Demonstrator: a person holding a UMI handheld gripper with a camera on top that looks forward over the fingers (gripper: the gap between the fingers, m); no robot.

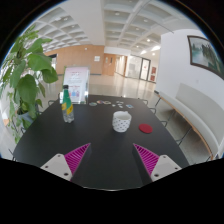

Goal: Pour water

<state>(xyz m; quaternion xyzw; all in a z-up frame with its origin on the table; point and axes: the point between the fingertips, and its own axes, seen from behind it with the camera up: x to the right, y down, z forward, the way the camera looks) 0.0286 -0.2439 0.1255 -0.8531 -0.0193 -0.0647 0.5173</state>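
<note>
The gripper [110,158] is spread wide, holding nothing, over a matte black table [95,140]. Ahead stands a ribbed white cup [121,121]; left of it a clear bottle [67,106], right a flat red lid [145,128].

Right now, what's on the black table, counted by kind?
Bottles: 1, yellow-green bottle
Cups: 1, white cup
Red discs: 1, small red disc
Total: 3
The gripper is open, with all three beyond its fingers.
</note>
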